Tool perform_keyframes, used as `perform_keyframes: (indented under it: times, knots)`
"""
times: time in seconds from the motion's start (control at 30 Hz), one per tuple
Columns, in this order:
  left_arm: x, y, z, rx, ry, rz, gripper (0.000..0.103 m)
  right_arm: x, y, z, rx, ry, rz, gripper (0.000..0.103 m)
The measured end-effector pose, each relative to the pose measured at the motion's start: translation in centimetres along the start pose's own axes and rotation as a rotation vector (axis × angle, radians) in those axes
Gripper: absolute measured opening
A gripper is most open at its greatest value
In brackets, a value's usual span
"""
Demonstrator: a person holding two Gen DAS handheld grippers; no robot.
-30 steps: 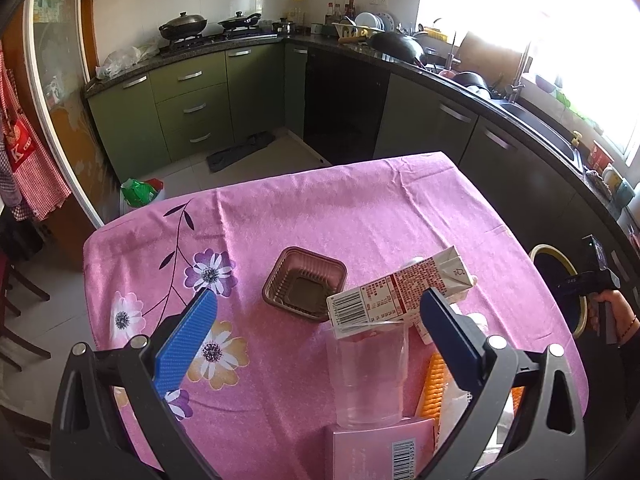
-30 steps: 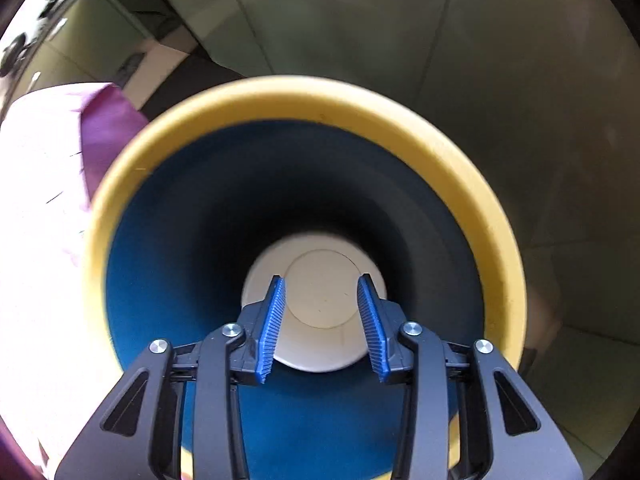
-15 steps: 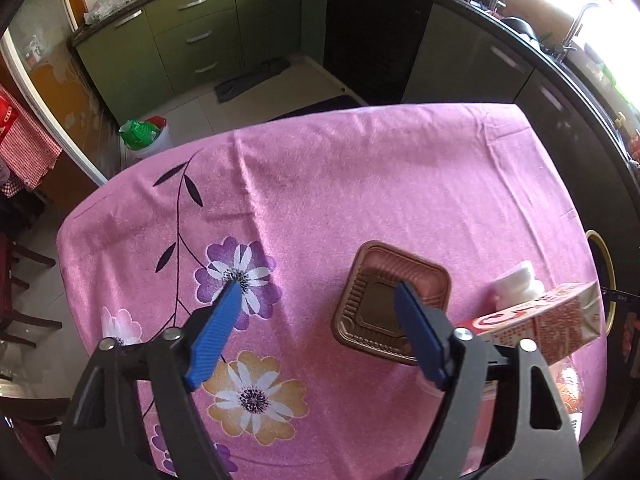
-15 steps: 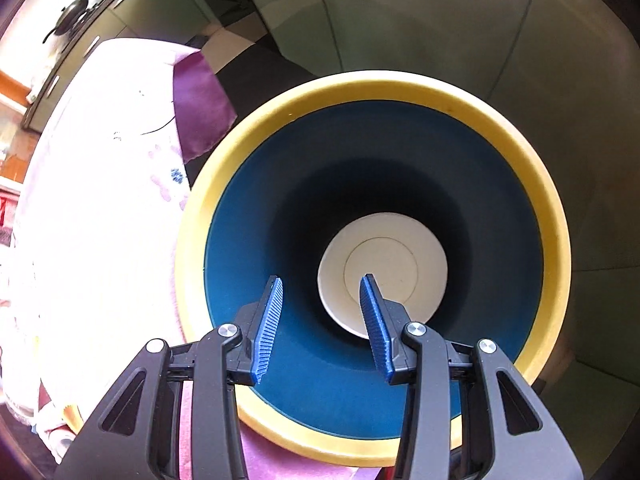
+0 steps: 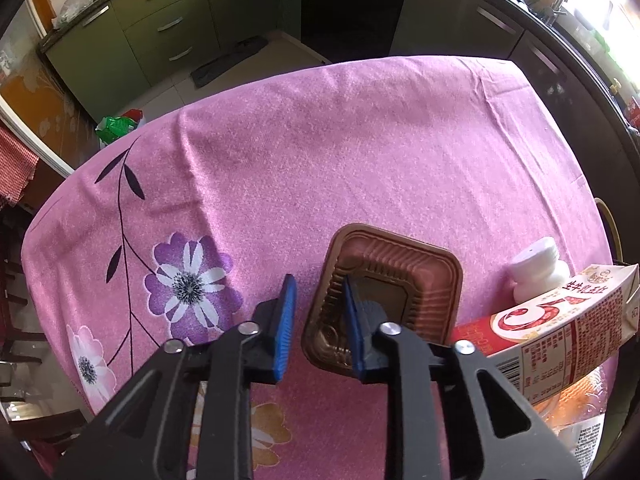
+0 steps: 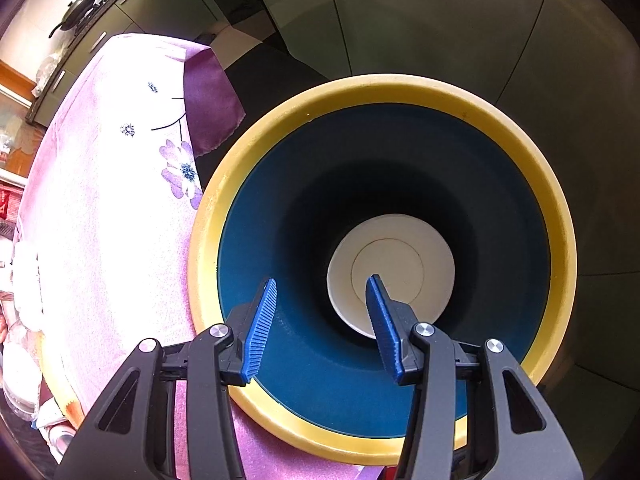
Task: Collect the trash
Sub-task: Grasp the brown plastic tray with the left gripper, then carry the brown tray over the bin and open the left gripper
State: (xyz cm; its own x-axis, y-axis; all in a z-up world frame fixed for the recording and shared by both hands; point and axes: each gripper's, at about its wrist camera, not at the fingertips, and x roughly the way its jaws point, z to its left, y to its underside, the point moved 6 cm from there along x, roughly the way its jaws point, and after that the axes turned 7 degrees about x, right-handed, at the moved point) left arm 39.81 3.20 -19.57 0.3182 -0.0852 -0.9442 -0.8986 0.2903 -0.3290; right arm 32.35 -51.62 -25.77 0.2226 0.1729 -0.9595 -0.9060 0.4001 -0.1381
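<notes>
The left gripper (image 5: 316, 320), black-framed with ribbed blue pads, sat low over the pink floral tablecloth (image 5: 340, 152) with its jaws narrowly apart, straddling the near-left rim of a brown, square, ribbed plastic tray (image 5: 404, 276): the right pad (image 5: 352, 320) was inside the tray's hollow and the left pad (image 5: 285, 326) just outside it over the cloth, with no firm clamp visible. At three o'clock from the tray a red-and-white printed milk carton (image 5: 560, 328) lay tilted on its side, and a crumpled white wad (image 5: 538, 266) sat just beyond it, near the table's edge. In the right wrist view, the right gripper (image 6: 320, 320) hovered empty over the mouth of a round bin with a thick yellow rim (image 6: 400, 88) and smooth dark blue inner wall, its fingers parted; a round white disc (image 6: 412, 248) lay at the bin's bottom. The bin stood just beside the table, at nine o'clock of which the tablecloth draped down.
</notes>
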Motion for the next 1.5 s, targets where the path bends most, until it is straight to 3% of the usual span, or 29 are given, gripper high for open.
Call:
perform_keyframes:
  times: [0.07,0.37,0.57,0.73,0.93,1.2,1.33,1.5]
  knots:
    - [-0.1,-0.1,0.1,0.003,-0.009,-0.004,0.005,0.0,0.0,0.0,-0.001,-0.003,0.001,0.047]
    - [-3.7,-0.9,1.4,-0.012,-0.095,-0.118,0.004,-0.2,-0.2,0.5,-0.014,-0.003,-0.018,0.047]
    - [-8.6,-1.2,2.3,-0.029,-0.154,-0.207,0.004,-1.2,0.0,0.5,-0.021,-0.013,-0.04,0.047]
    - [-14.1,-0.8,-0.7,0.019,-0.133,-0.277,0.004,-2.6,0.4,0.0,-0.016,-0.044,-0.065,0.047]
    - [-17.3,-0.4,-12.0,0.186,0.053,-0.277,0.004,-5.3,1.6,-1.4,-0.022,-0.062,-0.121,0.048]
    - [-14.9,-1.1,-33.1,0.477,0.271,-0.197,0.004,-10.1,3.9,-4.5,-0.061,-0.066,-0.254,0.06]
    - [-11.5,-2.0,-41.9,0.563,0.313,-0.132,0.004,-11.7,5.0,-6.5,-0.064,-0.08,-0.296,0.061]
    - [-6.1,-3.3,-49.1,0.616,0.299,-0.069,0.004,-13.0,6.1,-9.3,-0.041,-0.101,-0.322,0.061]
